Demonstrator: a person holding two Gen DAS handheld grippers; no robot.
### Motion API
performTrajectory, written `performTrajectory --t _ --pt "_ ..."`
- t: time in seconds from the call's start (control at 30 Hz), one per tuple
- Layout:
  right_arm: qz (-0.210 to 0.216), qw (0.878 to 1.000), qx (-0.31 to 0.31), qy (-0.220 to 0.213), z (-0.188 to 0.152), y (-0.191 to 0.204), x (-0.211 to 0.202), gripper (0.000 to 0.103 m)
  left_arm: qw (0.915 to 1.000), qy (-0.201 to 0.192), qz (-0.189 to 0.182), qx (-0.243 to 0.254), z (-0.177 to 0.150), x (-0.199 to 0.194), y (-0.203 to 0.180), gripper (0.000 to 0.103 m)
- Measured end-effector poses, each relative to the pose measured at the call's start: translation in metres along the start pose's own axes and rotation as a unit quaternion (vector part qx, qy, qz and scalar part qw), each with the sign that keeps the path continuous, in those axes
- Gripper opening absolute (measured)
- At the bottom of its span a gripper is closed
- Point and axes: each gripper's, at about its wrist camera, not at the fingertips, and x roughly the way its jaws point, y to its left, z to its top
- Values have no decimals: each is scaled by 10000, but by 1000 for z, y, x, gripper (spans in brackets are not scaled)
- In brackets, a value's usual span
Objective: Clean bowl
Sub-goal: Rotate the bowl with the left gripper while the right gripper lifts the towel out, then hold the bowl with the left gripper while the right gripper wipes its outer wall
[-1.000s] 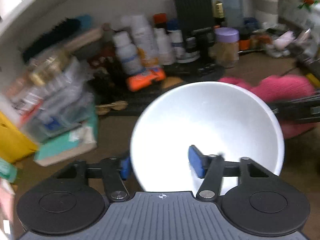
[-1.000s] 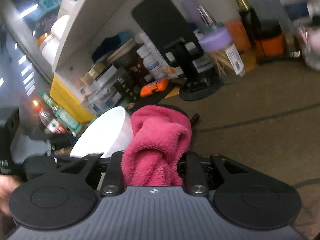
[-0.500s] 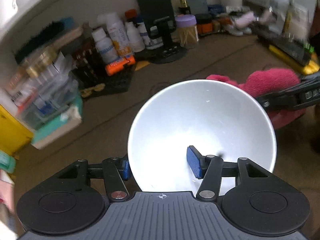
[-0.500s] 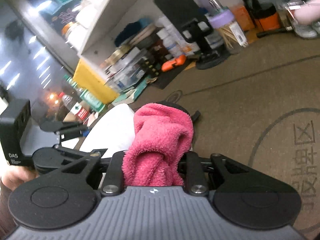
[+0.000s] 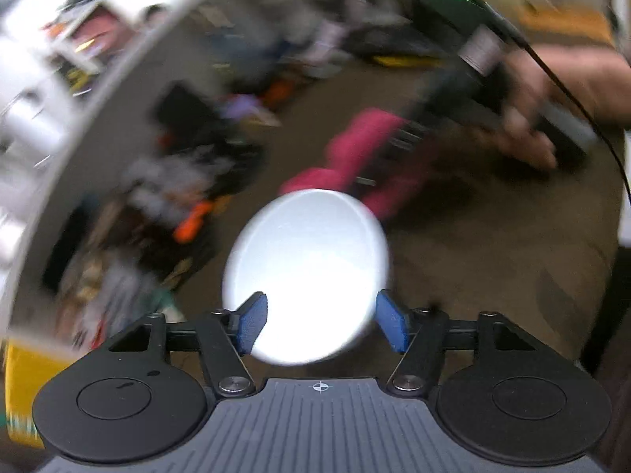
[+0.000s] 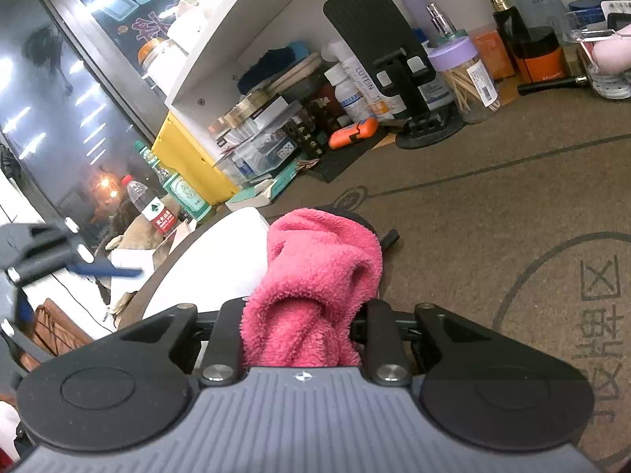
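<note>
Two blue pads of my left gripper (image 5: 320, 325) stand wide apart, the white bowl (image 5: 305, 276) between and beyond them; through the blur I cannot tell whether they touch it. The bowl looks bare inside. To its right, my right gripper (image 6: 301, 325) pinches a pink cloth (image 6: 315, 276), which bulges up just beside the bowl's rim on the brown mat (image 6: 493, 205). Behind, a purple-lidded jar (image 6: 467, 79) holds toothpicks.
</note>
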Motion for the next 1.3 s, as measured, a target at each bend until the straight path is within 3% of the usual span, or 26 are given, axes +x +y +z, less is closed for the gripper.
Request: performTrajectory --t 0.23,0.27,0.33,0.43,0.5,0.57,0.63,0.73,0.77,0.8,0.9,1.0,1.3 --pt "-2 10000 -76 -64 -2 2 -2 24 9963 307 228 774 -1 44 -5 45" --pt "12 9999 -91 -89 -2 3 -3 24 9970 327 283 636 0 48 -5 42" --pt "125 9998 -62 -151 -2 2 -5 24 9987 329 188 344 0 50 0 20" --pt "243 9992 -202 -254 -2 6 -10 24 9994 287 168 -11 -8 54 11 19" --pt "292 9984 -367 -323 -3 11 -13 24 9978 46 -66 -658 -18 51 29 20" --pt "253 9961 -744 -405 -2 24 -16 24 9909 -194 -299 -1301 -28 48 47 20" --pt "259 9908 -1271 -385 -4 43 -19 24 9787 -434 -530 -1937 -39 45 64 18" --pt "308 9753 -2181 -180 -13 74 -20 23 9493 -870 -872 -2892 -58 42 80 16" --pt "375 9644 -2617 -52 -20 89 -21 23 9347 -1058 -1025 -3235 -70 43 87 16" --pt "540 9435 -3266 163 -31 113 -23 23 9218 -1216 -1152 -3496 -80 44 91 17" --pt "666 9162 -3932 385 -39 139 -25 23 9068 -1377 -1375 -3739 -99 42 79 23" --pt "595 9025 -4242 450 -32 149 -22 23 9085 -1388 -1362 -3700 -111 40 68 29" --pt "-61 9283 -3713 -162 33 135 14 23 9072 -1480 -1350 -3700 -120 32 56 31"
